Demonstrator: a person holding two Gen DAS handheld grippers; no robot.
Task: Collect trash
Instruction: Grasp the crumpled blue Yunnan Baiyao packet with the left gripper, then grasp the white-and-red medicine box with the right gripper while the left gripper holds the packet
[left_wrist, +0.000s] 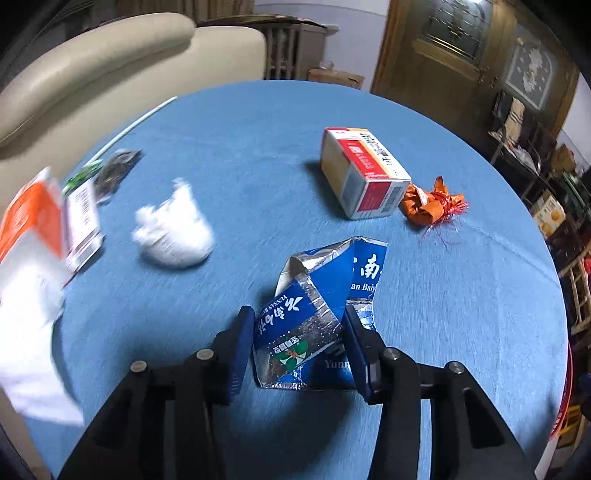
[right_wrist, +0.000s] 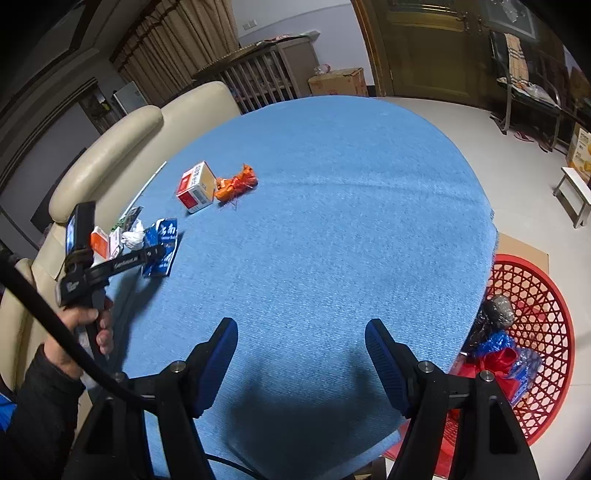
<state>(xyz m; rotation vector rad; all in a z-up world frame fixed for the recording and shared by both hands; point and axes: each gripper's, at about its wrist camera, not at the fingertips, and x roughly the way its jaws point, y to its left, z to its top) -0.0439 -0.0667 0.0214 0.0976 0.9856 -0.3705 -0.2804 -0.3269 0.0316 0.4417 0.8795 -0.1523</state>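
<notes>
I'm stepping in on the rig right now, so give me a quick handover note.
Left gripper: pads closed on the crushed blue carton, on the table.
Right gripper: open, empty, over bare cloth.
Done: some trash lies in the red basket on the floor.
Left: blue carton, white tissue wad, red-and-white box, orange wrapper, orange-and-white packets at the edge.

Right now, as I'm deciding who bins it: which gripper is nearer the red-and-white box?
Left. The left gripper is at the blue carton, with the red-and-white box just beyond. The right gripper hangs open over bare cloth, far across the table.
</notes>
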